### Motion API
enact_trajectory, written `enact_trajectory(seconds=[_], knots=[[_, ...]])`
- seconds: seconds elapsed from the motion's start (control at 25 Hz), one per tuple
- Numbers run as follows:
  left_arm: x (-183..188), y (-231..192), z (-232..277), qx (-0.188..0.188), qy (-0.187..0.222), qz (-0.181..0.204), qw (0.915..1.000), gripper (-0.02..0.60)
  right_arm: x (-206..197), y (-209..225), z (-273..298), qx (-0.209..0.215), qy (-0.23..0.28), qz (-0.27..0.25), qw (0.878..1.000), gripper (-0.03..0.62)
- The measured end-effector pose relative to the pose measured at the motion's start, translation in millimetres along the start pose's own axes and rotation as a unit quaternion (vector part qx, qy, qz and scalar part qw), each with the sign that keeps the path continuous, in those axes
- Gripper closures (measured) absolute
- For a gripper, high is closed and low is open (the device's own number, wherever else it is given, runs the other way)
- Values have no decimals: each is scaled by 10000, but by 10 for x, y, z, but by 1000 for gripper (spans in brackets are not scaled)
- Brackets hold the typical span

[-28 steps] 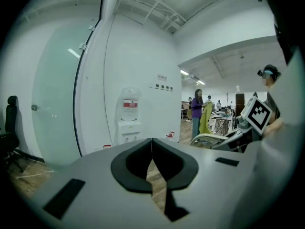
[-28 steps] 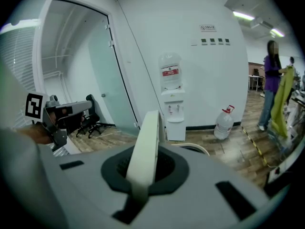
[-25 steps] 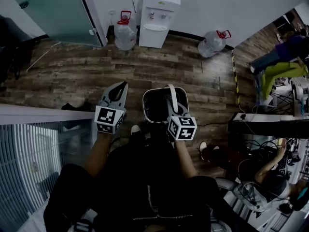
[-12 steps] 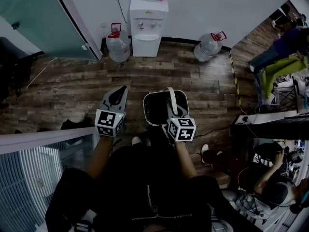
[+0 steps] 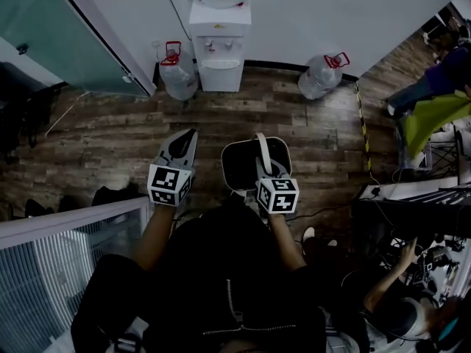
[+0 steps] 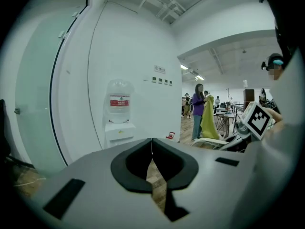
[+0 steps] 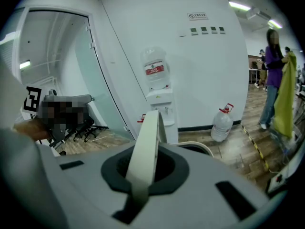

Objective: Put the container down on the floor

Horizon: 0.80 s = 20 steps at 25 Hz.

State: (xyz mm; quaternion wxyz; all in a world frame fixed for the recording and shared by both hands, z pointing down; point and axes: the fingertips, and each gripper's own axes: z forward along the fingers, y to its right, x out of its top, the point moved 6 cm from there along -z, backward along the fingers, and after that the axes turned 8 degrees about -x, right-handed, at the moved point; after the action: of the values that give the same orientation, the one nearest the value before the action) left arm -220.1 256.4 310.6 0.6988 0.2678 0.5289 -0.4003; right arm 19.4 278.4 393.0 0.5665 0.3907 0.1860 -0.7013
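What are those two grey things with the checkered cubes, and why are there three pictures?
They are two pinching tools, called grippers, and a person holds one in each hand. One picture comes from a camera on the person's head, looking down. The other two come from little cameras riding on each gripper. The right gripper is pinched shut on the white handle of a dark container. The left gripper is shut too, with nothing in it. Below is a wooden floor, with a water dispenser and two big water bottles by the wall.
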Motion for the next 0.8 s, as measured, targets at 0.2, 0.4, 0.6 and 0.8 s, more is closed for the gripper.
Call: enact_trajectory(seconds=[0.2, 0.4, 0.6, 0.8], knots=[[51, 38, 208, 165, -14, -62, 9998, 566, 183, 269, 131, 151, 7, -70, 9999, 582], [64, 55, 367, 269, -77, -119, 9995, 566, 313, 462, 280, 190, -33, -147, 9997, 582], [117, -33, 593, 281, -108, -169, 9994, 566, 449, 606, 464, 172, -94, -100, 9998, 582], [116, -172, 948, 147, -136, -257, 9995, 566, 599, 756, 694, 73, -146, -5, 9999, 582]])
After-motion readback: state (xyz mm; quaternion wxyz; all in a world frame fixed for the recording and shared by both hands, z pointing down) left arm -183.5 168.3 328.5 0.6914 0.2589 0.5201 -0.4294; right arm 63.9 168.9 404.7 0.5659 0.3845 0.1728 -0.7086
